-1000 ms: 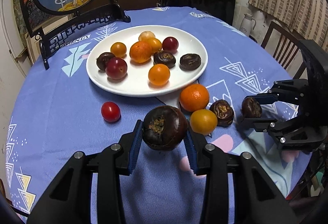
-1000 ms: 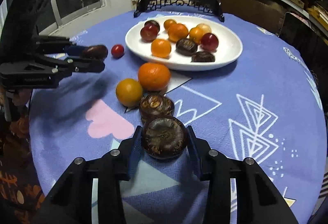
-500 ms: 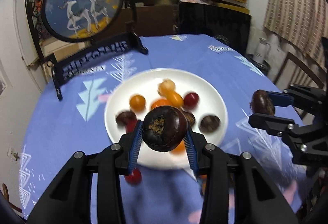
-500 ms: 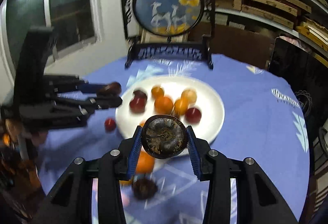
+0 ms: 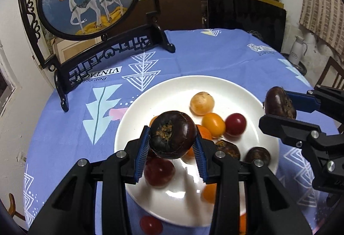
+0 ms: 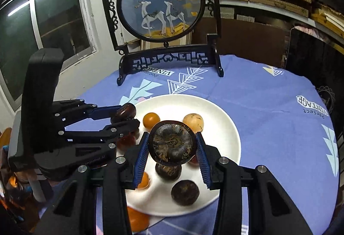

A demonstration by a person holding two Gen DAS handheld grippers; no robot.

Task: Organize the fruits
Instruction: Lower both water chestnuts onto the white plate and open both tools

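Hovering above the white plate (image 5: 253, 93), left gripper (image 5: 172, 144) and right gripper (image 6: 172, 150) each clamp a dark water chestnut between narrowly parted fingers, the drop lying straight below.

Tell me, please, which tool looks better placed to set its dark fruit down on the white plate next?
Probably the left tool. Its dark fruit hangs over the white plate, though above other fruit. In that view, the right tool holds its fruit near the plate's rim, less centred.
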